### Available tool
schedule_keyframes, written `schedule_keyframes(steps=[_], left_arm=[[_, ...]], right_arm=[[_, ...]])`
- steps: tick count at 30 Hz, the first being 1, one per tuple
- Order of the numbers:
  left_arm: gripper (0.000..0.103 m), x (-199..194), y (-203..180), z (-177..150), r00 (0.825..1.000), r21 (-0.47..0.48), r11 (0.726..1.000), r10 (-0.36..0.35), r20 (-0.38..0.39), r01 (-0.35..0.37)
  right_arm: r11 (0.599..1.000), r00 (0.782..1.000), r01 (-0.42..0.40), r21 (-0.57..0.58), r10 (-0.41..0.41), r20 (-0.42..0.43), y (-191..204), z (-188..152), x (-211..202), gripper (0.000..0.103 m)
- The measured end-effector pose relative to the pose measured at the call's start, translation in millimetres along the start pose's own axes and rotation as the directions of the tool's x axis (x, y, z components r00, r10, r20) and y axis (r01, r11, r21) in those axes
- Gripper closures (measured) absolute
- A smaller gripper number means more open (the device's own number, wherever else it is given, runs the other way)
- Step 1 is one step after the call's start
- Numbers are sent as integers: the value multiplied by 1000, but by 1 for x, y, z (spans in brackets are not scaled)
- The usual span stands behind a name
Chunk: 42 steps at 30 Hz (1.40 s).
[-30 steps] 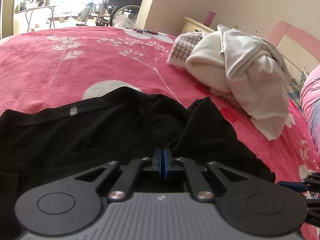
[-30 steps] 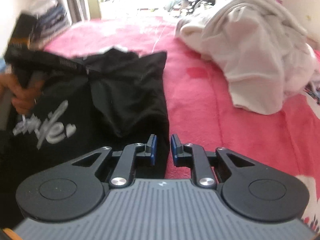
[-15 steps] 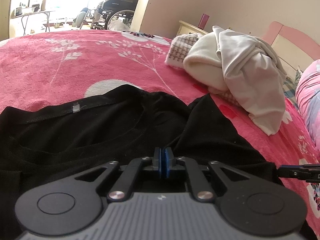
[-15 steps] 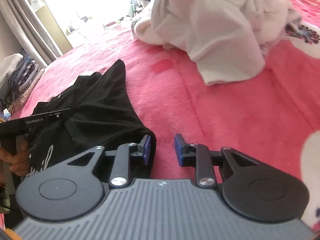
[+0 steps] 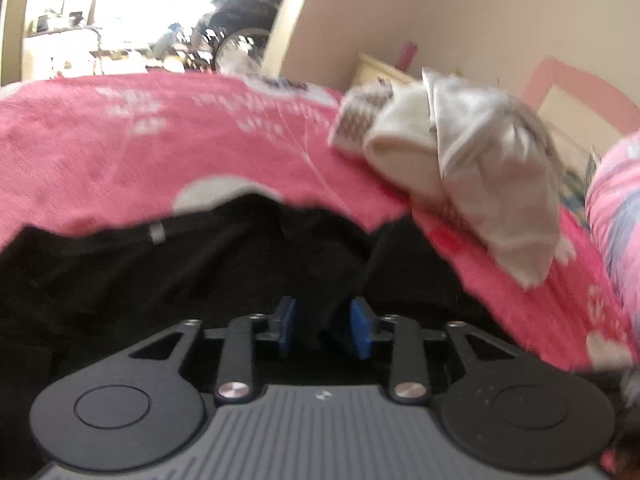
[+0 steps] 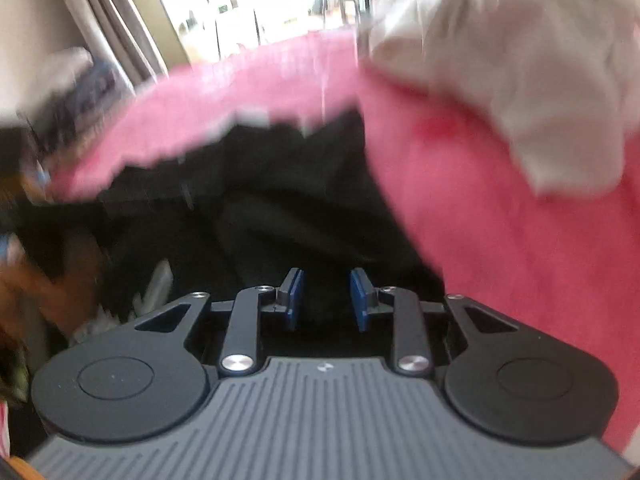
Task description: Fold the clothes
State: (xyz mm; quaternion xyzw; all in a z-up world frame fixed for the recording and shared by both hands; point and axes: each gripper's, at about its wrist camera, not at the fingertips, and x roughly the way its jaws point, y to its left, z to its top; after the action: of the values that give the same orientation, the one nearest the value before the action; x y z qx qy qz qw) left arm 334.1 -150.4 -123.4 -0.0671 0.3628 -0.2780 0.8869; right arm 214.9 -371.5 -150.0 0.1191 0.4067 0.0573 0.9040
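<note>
A black T-shirt (image 5: 180, 272) lies spread on the pink bed cover (image 5: 120, 148), its neck band with a grey tag toward the far side. My left gripper (image 5: 323, 326) is open just above the shirt's folded part, with black cloth between and under its blue pads. The shirt also shows in the right wrist view (image 6: 304, 208), blurred. My right gripper (image 6: 326, 300) is open over the shirt's near right edge. The person's hand (image 6: 48, 280) shows blurred at the left.
A heap of white and cream clothes (image 5: 472, 160) lies on the bed to the right, also in the right wrist view (image 6: 520, 72). A pink headboard (image 5: 560, 80) and a pillow (image 5: 616, 208) are at far right. A wheelchair (image 5: 236, 36) stands beyond the bed.
My left gripper has opened from shut and let go of the shirt. My right gripper has swung left over the black shirt, its jaws a little wider. Both views are blurred by motion.
</note>
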Motion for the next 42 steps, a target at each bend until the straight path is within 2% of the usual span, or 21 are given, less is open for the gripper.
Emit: schedule_keyframes(steps=[3, 5, 12, 14, 17, 18, 19, 20, 22, 23, 26, 28, 30, 32, 34, 36, 39, 42], left_arm=[[59, 8, -11, 23, 999, 21, 999, -31, 20, 30], [54, 29, -27, 40, 998, 67, 996, -60, -28, 62], [59, 91, -83, 69, 995, 245, 969, 39, -91, -15], [59, 102, -99, 70, 991, 331, 942, 92, -93, -57], [59, 124, -110, 61, 974, 437, 890, 198, -114, -130], [61, 132, -109, 56, 967, 463, 874, 227, -112, -151], [68, 139, -109, 51, 961, 488, 855, 259, -102, -178], [68, 143, -106, 48, 960, 494, 848, 268, -85, -193], [68, 145, -99, 46, 966, 471, 858, 256, -41, -207], [70, 143, -95, 48, 970, 436, 874, 243, -15, -212], [70, 126, -68, 70, 977, 237, 948, 208, 49, -214], [69, 111, -47, 86, 981, 105, 977, 179, 70, -186], [67, 97, -30, 97, 986, 95, 983, 154, 66, -160], [67, 88, -20, 101, 990, 181, 973, 138, 38, -143], [67, 85, -17, 98, 993, 309, 945, 118, -22, -106], [67, 85, -26, 86, 992, 455, 888, 108, -63, -67], [66, 89, -45, 61, 987, 645, 764, 105, -118, -4], [66, 97, -61, 34, 982, 766, 641, 99, -158, 59]], right_arm=[[1000, 999, 15, -23, -14, 47, 3, -14, -3, 78], [999, 998, 24, -28, -22, 59, 4, -17, -1, 78], [998, 995, 37, -59, -32, 95, 7, -26, -2, 78], [998, 994, 35, -57, -29, 105, 7, -27, -1, 78], [998, 992, 33, -55, -26, 122, 6, -30, -1, 78], [998, 992, 34, -54, -27, 126, 7, -31, -1, 78], [998, 991, 34, -52, -27, 129, 7, -31, -2, 78], [998, 991, 34, -50, -27, 132, 6, -32, -2, 78], [999, 990, 31, -44, -24, 137, 6, -32, -2, 78], [999, 990, 29, -42, -23, 139, 5, -33, -2, 78], [999, 990, 23, -35, -18, 143, 4, -33, -2, 78], [999, 989, 19, -32, -14, 147, 3, -34, -2, 78], [1000, 988, 15, -27, -10, 152, 2, -34, -2, 78], [1000, 988, 13, -24, -9, 157, 3, -36, -2, 78], [1000, 987, 14, -23, -10, 163, 3, -37, -2, 78], [1000, 986, 15, -23, -11, 167, 4, -38, -3, 78], [1000, 986, 9, -18, -6, 169, 2, -38, -2, 78], [1000, 985, 1, -11, 1, 171, 1, -38, -3, 78]])
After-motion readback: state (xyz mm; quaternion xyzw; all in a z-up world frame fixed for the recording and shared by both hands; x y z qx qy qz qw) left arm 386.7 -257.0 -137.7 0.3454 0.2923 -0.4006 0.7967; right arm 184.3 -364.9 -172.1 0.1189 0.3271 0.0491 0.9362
